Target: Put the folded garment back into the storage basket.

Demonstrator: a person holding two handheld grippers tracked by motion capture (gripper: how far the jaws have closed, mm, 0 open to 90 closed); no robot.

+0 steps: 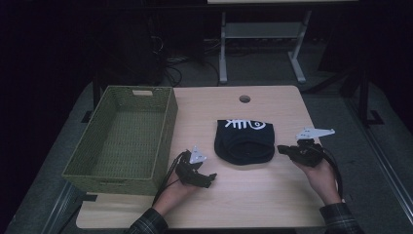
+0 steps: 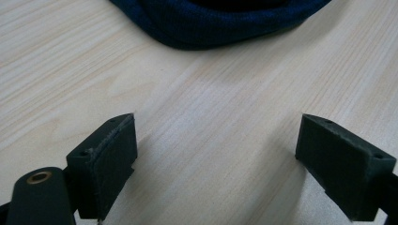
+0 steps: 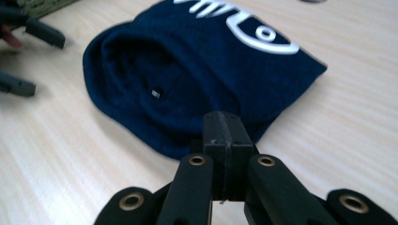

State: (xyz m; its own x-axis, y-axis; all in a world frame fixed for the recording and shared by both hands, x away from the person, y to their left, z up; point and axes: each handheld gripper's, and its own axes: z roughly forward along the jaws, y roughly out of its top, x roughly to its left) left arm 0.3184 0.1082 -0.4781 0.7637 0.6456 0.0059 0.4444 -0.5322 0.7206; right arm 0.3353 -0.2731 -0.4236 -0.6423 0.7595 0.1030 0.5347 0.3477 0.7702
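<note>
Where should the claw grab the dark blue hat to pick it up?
Probably the thick rolled brim of the hat, the edge facing the person. It bulges up off the table, so a claw coming in low from the near side could pinch that fold.

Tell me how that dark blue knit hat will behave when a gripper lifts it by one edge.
The hat will probably sag and drape: it lies slumped in soft folds on the table. Its ribbed knit looks grippy rather than slippery, so pads should hold it. It seems light and unlikely to roll, though pinching one layer may let the folded brim open out.
</note>
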